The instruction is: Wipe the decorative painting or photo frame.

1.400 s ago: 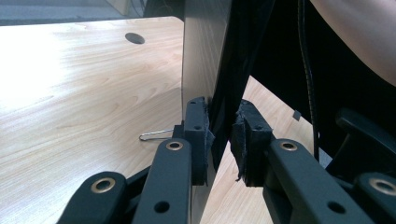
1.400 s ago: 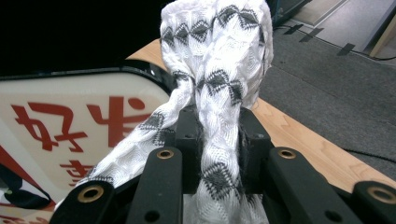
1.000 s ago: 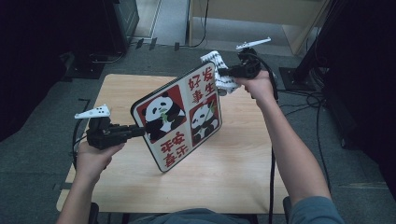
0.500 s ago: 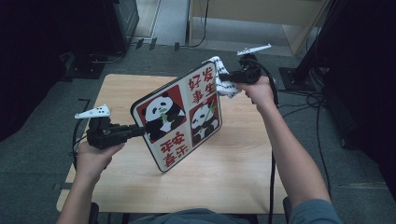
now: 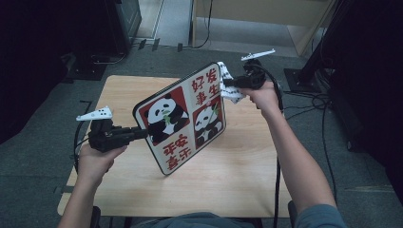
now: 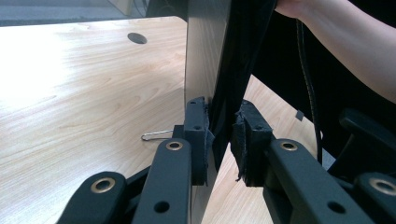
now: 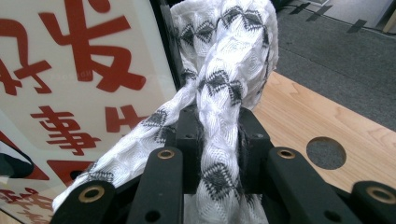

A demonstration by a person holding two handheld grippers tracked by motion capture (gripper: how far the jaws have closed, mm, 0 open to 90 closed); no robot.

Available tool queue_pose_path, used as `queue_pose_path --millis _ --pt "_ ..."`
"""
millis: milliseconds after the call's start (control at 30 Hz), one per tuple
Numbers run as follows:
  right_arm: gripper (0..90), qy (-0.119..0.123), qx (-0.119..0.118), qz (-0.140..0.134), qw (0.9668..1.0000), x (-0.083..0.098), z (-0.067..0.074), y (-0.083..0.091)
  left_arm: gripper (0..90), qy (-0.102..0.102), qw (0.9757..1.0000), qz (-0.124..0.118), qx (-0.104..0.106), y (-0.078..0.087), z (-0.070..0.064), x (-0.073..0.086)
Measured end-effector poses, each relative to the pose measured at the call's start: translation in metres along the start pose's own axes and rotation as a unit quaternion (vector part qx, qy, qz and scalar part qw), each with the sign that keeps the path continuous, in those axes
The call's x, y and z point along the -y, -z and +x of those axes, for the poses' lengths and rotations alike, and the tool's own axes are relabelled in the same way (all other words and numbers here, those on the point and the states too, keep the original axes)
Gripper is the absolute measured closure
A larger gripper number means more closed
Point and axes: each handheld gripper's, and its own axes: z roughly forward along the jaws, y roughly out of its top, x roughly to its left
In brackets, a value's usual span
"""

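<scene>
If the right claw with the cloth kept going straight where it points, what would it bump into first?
Most likely the panda board: the right claw, shut on the patterned cloth, points at its top corner, seemingly almost touching.

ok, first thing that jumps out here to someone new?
The panda board, red and white with red Chinese characters, held tilted above the middle of the wooden table. The left gripper clamps its lower left edge. At its top right corner, the right gripper pinches a white cloth with grey diamonds against the board's edge.

Black hand-held gripper (image 5: 142,133) and its twin (image 5: 227,82): brass-ringed screws, trailing black cables, white three-cornered top plates; grey-blue short sleeve (image 5: 316,217).
</scene>
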Motion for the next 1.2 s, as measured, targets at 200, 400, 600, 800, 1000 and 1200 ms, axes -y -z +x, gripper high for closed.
queue_pose_path --millis 200,400,600,800,1000,1200 --pt "75.4 -0.004 -0.001 0.007 1.0000 0.006 -0.002 -0.002 77.2 0.001 1.0000 0.000 0.000 0.000 0.000 0.000" --pt "75.4 -0.003 0.001 0.003 1.0000 0.011 -0.002 -0.004 77.1 0.001 1.0000 0.000 0.000 0.000 0.000 0.000" --pt "75.4 0.002 0.008 0.009 0.9999 0.018 -0.002 -0.007 77.1 0.002 1.0000 0.000 0.001 -0.001 0.000 0.000" --pt "75.4 0.007 0.013 0.009 0.9999 0.023 -0.002 -0.008 77.1 0.002 1.0000 -0.001 0.000 -0.001 0.001 0.000" --pt "75.4 0.002 0.012 0.008 0.9999 0.030 -0.004 -0.010 77.1 0.002 1.0000 -0.001 -0.001 -0.001 0.001 0.000" --pt "75.4 0.014 0.026 0.010 0.9995 0.037 -0.002 -0.013 77.1 0.004 1.0000 -0.002 0.000 -0.002 0.001 0.001"
